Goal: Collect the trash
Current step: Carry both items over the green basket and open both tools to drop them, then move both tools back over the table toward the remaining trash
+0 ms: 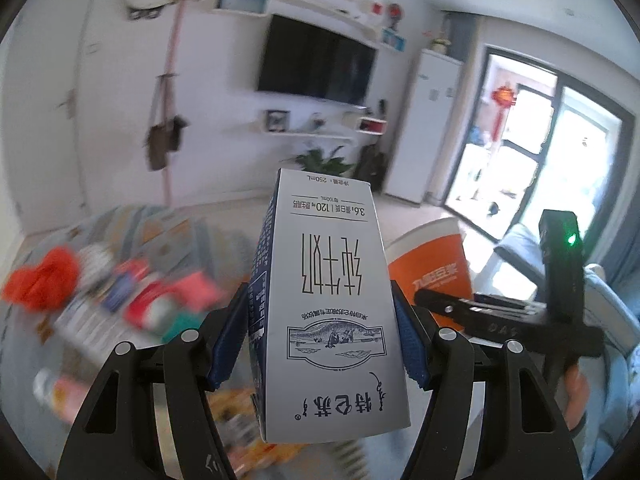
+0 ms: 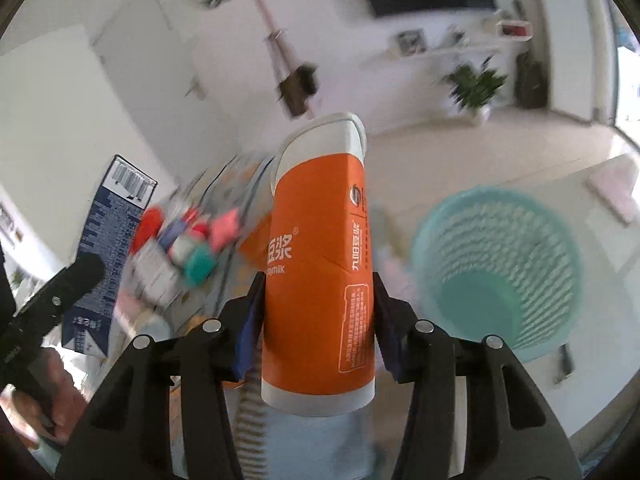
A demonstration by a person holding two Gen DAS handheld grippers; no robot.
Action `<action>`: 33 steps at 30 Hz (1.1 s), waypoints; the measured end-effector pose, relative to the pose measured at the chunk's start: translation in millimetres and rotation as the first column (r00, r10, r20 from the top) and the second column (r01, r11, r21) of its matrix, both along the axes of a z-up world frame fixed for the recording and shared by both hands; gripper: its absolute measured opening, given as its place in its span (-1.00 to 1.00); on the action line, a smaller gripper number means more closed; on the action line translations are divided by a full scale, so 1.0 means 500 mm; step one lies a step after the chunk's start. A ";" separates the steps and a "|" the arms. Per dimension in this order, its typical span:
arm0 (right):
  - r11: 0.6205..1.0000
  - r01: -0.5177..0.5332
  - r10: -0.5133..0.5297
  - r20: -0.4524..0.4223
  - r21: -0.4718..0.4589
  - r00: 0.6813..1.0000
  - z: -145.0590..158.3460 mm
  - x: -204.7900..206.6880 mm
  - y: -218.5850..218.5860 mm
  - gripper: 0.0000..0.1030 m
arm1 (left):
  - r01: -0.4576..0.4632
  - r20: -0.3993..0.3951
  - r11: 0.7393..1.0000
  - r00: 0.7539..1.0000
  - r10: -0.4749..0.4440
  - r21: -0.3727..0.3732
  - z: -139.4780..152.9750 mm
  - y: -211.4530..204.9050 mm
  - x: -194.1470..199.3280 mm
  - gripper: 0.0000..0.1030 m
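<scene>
Both of my tools are full. My left gripper [image 1: 320,344] has its blue ribbed pads pressed on the two sides of one milk carton [image 1: 328,300], a tall box of smooth coated paper, white and grey on the front with dark blue side panels and printing that stands upside down to the camera. My right gripper [image 2: 316,320] is clamped on one soy milk cup [image 2: 320,280], a round paper cylinder with an orange wrap, a white band at each end, and a white lid at the far end; a dent runs across the orange wall. Each gripper has two black plastic fingers with round metal pins.

In the right wrist view, one wastebasket [image 2: 500,264] stands at 3 o'clock from the cup, made of pale green plastic, round, with walls of open mesh; nothing is visible inside it. At 9 o'clock a low table [image 2: 236,184] with a patterned cloth carries a blurred heap of small packs [image 2: 192,240], red, pink, and teal; I cannot count them. The carton in my left gripper shows there too, at 8 o'clock.
</scene>
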State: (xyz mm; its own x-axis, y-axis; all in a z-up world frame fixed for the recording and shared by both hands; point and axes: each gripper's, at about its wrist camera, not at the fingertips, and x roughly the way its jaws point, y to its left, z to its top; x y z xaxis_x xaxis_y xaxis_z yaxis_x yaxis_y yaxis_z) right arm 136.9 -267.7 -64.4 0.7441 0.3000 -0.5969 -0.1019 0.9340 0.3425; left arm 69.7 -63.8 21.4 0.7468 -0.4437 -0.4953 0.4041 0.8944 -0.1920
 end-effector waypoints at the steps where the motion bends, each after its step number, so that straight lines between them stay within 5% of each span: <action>1: 0.999 0.045 -0.045 0.009 -0.007 0.999 0.005 0.003 -0.031 -0.09 | 0.023 0.001 1.000 1.000 -0.023 -0.007 0.006 -0.031 0.016 0.24; 6: 0.978 0.200 -0.200 -0.001 -0.057 0.980 -0.011 0.032 -0.131 -0.08 | 0.120 -0.093 0.989 0.988 -0.127 -0.083 -0.029 -0.153 0.106 0.24; 10: 0.954 0.282 -0.290 -0.070 -0.101 0.954 -0.077 0.070 -0.191 -0.08 | 0.165 -0.220 0.976 0.956 -0.193 -0.140 -0.120 -0.237 0.184 0.24; 18: 0.936 0.337 -0.351 -0.204 -0.101 0.914 -0.191 0.120 -0.267 -0.04 | 0.173 -0.397 0.977 0.893 -0.210 -0.128 -0.259 -0.311 0.261 0.26; 23: 0.929 0.355 -0.369 -0.225 -0.103 0.902 -0.212 0.127 -0.289 0.10 | 0.188 -0.384 0.975 0.897 -0.218 -0.115 -0.257 -0.315 0.266 0.54; 33: 0.940 0.323 -0.337 -0.152 -0.107 0.929 -0.169 0.081 -0.244 0.23 | 0.197 -0.259 0.978 0.943 -0.208 -0.069 -0.182 -0.277 0.225 0.54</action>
State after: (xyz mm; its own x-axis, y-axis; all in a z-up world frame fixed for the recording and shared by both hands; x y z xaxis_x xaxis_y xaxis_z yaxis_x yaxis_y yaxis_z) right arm 177.2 -389.6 -149.0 0.6814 0.0012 -0.7319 0.2685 0.9298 0.2516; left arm 182.4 -202.5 -69.7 0.4844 -0.5965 -0.6400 0.5059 0.7878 -0.3513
